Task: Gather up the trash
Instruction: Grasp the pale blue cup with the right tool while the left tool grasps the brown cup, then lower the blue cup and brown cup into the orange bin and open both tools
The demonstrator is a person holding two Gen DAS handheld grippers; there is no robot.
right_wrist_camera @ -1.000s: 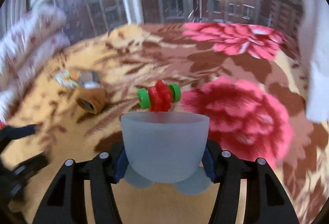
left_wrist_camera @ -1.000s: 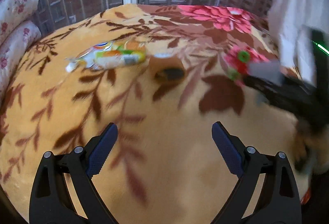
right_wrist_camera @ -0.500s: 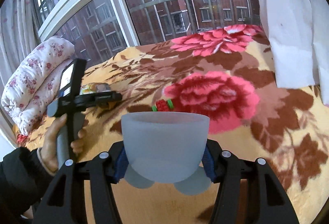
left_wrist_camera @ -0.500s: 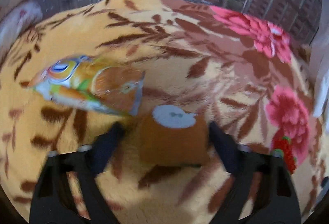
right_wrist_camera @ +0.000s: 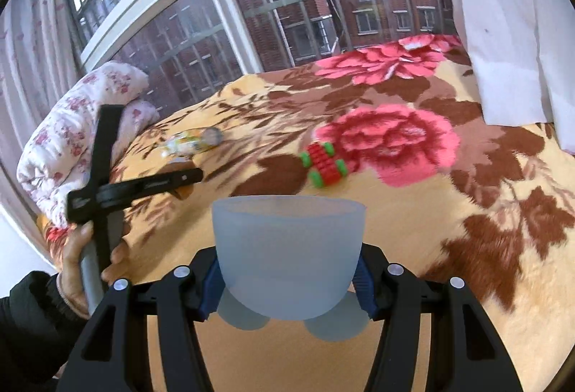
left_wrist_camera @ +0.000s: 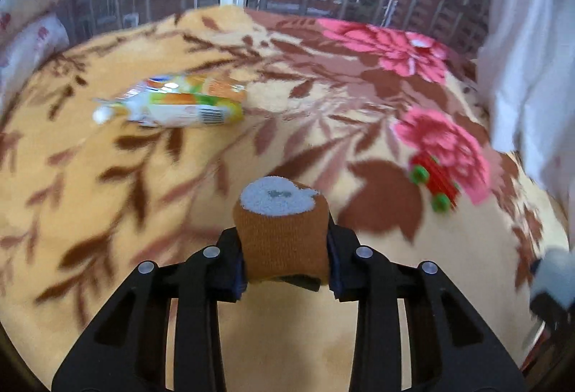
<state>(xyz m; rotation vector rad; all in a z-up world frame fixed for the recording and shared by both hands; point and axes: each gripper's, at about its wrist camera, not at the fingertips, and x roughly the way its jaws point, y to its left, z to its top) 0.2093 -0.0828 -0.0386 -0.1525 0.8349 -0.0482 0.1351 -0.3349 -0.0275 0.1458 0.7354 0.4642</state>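
A brown knitted roll with a pale blue end (left_wrist_camera: 284,241) sits between the pads of my left gripper (left_wrist_camera: 285,262), whose jaws are closing and press on its sides just above the flowered blanket (left_wrist_camera: 107,248). My right gripper (right_wrist_camera: 287,287) is shut on a frosted pale blue cup (right_wrist_camera: 287,255), held upright over the blanket. An orange and green snack wrapper (left_wrist_camera: 179,104) lies farther back on the left. From the right wrist view the left gripper (right_wrist_camera: 143,183) shows at the left, held by a hand (right_wrist_camera: 79,259).
A red toy with green wheels (right_wrist_camera: 325,164) lies on a pink flower of the blanket. A folded floral quilt (right_wrist_camera: 72,133) is piled at the left by the window. A white curtain (right_wrist_camera: 503,32) hangs at the right edge of the bed.
My left gripper advanced to the brown roll, its jaws closed onto it and it drew back with the roll. The right gripper with the cup swung away to the right.
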